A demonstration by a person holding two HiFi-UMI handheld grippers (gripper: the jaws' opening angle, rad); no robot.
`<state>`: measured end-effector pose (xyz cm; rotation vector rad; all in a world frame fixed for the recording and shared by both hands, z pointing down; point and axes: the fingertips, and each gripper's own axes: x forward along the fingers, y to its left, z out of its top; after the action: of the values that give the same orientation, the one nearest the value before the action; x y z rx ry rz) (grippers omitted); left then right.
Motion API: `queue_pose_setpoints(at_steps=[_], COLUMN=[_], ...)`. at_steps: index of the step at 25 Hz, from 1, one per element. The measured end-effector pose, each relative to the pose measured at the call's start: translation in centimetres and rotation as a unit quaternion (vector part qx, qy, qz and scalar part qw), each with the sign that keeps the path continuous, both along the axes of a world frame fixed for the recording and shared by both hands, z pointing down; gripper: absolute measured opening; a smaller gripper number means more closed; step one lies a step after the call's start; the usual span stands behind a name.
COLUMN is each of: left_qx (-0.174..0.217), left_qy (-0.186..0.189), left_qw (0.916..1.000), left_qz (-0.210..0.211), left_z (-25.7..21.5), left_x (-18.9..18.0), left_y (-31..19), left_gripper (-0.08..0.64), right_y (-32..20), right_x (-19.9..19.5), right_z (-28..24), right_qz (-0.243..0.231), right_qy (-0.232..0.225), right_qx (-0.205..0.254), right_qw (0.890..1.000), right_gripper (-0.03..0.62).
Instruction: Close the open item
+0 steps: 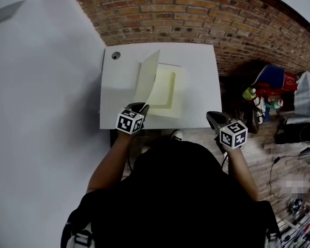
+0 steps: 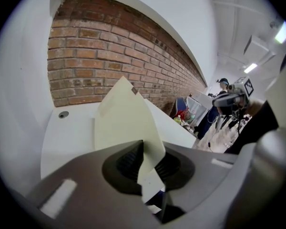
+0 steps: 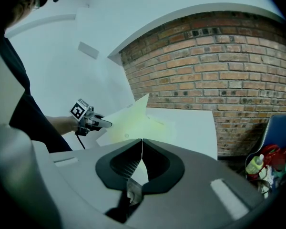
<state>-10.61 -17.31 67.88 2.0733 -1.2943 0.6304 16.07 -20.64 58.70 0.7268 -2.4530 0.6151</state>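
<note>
Two grippers show in the head view, and only there do we see both against the table (image 1: 196, 61). The left gripper (image 1: 143, 106) sits at the near edge, touching the folder (image 1: 168, 94). The right gripper (image 1: 211, 115) hangs off the table's near right corner, well apart from the folder. That view also gives us the clutter (image 1: 271, 89) on the floor at the right and a round hole (image 1: 115, 56) in the table's far left corner.

From the left gripper view we get what the head view cannot: the cover (image 2: 124, 118) runs down between the two pads, and the jaws pinch its near edge. In the right gripper view the jaws are pressed together with nothing between them. Beyond them we see the left gripper (image 3: 107, 124) from the side, its tips on the raised cover (image 3: 128, 123), with the brick wall (image 3: 219, 70) behind.

The folder lies on the middle of the table, nearer the front edge than the wall. Its base lies flat, while the cover rises steeply from the base's left side, with its far corner pointing up toward the wall. The left gripper's jaws hold the cover at its near lower corner.

It is pale yellow and plain. Inside we see a lighter rectangle with a darker yellow border along its right and near sides. The cover is thin and stays flat where it stands.
</note>
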Motion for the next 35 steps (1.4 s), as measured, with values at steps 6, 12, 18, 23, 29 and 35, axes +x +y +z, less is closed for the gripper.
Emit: queue_pose_setpoints(at_steps=[6,12,18,23,29,35], left_qx=[-0.006,-0.013,-0.019,-0.026,-0.038,-0.056], left_qy=[0.008,0.017,0.024,0.022,0.018,0.017], left_qw=[0.9998,0.9991,0.9983,0.9974,0.9955,0.9926], left_qz=[0.018,0.035,0.049,0.063,0.085,0.106], left_z=[0.8,1.6,2.1,2.8,3.9,5.1], left_x=[1.7,3.3,4.6,5.7,7.2,8.7], left_y=[-0.2,-0.8,-1.3,-1.5,-2.2,-2.5], left_gripper=[0.038,0.037,0.037,0.037,0.038,0.041], right_y=[0.9,1.4,1.6,1.9,2.0,2.2], right_x=[1.2,2.5,3.5,4.0,4.6,5.7], right_z=[0.4,0.7,0.9,1.1,1.8,2.1], right_qz=[0.01,0.021,0.031,0.036,0.045,0.059], right_qy=[0.003,0.005,0.007,0.007,0.008,0.011], right_qx=[-0.004,-0.007,-0.011,-0.014,-0.02,-0.026], right_qw=[1.0,1.0,0.999,0.999,0.999,0.998], right_gripper=[0.003,0.003,0.003,0.003,0.003,0.003])
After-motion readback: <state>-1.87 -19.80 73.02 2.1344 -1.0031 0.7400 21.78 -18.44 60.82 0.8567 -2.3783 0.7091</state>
